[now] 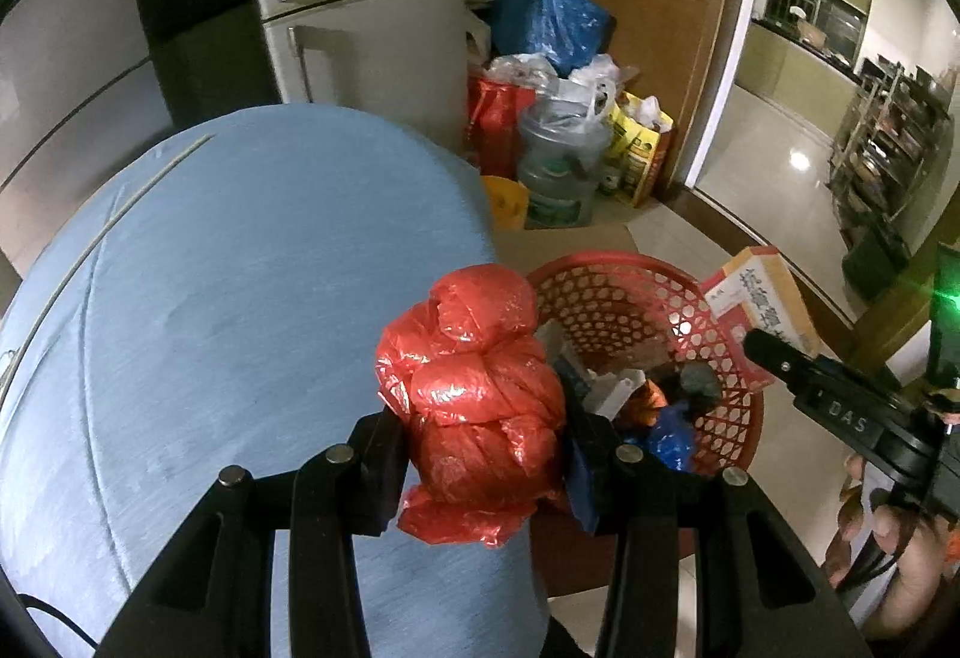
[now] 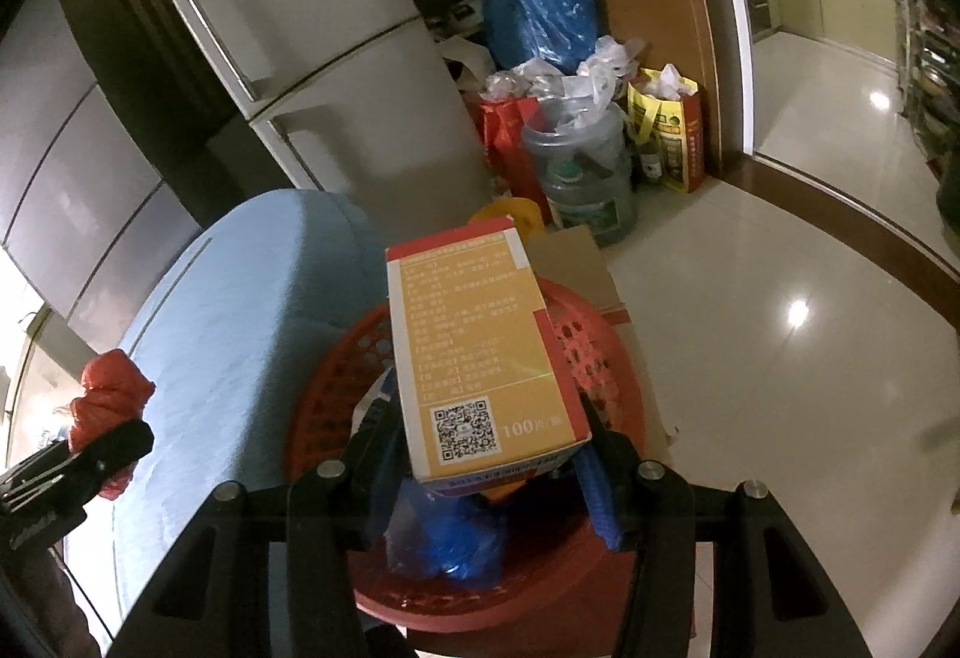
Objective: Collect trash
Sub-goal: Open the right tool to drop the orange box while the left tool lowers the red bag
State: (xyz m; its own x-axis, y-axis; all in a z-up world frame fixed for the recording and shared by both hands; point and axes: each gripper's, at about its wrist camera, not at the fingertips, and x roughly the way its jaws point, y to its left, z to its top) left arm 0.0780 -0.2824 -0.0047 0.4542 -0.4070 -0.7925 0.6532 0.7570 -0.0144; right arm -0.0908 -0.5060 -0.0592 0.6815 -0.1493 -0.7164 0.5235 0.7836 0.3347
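Note:
My left gripper is shut on a crumpled red plastic bag, held over the edge of the blue table beside the red mesh basket. My right gripper is shut on a yellow and red cardboard box, which hangs right above the red mesh basket. That box and the right gripper show at the right of the left wrist view. The red bag and left gripper show at the left of the right wrist view. The basket holds a blue bag and other scraps.
A grey fridge stands behind the table. Beyond the basket sit a water jug stuffed with plastic, a red bag, a yellow bag and a big blue bag. A flat cardboard sheet lies on the tiled floor.

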